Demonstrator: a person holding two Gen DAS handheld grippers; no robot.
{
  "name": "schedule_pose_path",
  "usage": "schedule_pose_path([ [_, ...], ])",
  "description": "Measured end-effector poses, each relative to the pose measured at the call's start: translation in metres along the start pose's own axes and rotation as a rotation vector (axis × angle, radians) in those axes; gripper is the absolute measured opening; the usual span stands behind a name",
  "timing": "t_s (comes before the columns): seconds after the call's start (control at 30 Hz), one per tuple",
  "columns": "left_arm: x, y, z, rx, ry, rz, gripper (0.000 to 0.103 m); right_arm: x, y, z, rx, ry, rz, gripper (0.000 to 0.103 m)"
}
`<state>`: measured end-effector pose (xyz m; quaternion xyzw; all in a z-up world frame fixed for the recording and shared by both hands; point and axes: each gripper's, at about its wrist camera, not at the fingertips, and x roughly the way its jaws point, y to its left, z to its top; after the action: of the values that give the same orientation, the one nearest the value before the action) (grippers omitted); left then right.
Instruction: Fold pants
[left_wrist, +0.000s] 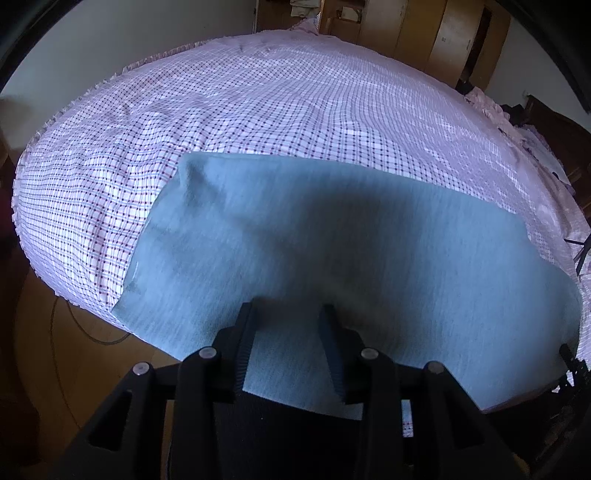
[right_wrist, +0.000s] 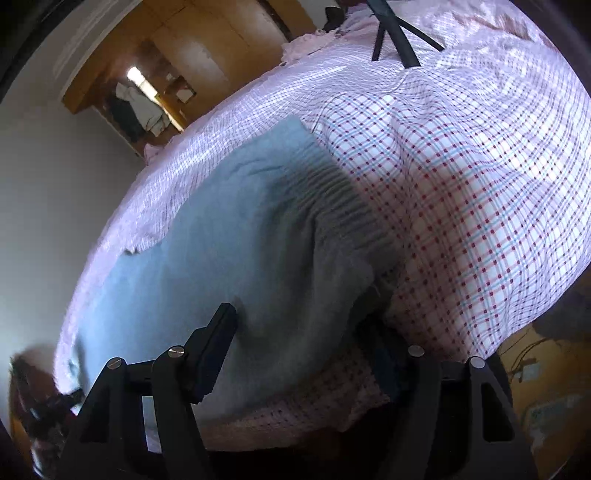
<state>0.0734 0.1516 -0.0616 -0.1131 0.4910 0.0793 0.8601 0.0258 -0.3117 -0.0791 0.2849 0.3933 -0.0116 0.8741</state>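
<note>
Grey-blue pants lie flat on the checked bed sheet. My left gripper is open, its two fingers wide apart just over the near edge of the pants, with the cloth showing between them. In the right wrist view the pants show their ribbed waistband toward the right. My right gripper is open, its fingers spread over the near waistband corner; the right finger is partly hidden under the cloth.
The bed sheet has a frilled pink edge. A wooden wardrobe stands beyond the bed. A black tripod leg rests on the far part of the bed. Wooden floor with a cable lies at lower left.
</note>
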Motion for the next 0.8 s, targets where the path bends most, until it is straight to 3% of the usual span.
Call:
schedule_pose_path([
  [0.33,0.001,0.002,-0.001,-0.002,-0.001,0.001,0.038,0.001,-0.013,0.005,0.077,-0.013,0.107,0.059],
  [0.47,0.003,0.001,0.001,-0.005,0.005,0.003,0.038,-0.009,-0.022,0.005,0.105,-0.034,0.150,0.042],
  [0.63,0.004,0.001,0.002,0.002,0.005,0.011,0.039,-0.017,-0.022,0.007,0.110,-0.074,0.217,0.039],
  [0.8,0.005,0.000,0.002,0.004,0.005,0.012,0.039,0.000,-0.022,-0.003,0.132,-0.012,0.203,0.039],
])
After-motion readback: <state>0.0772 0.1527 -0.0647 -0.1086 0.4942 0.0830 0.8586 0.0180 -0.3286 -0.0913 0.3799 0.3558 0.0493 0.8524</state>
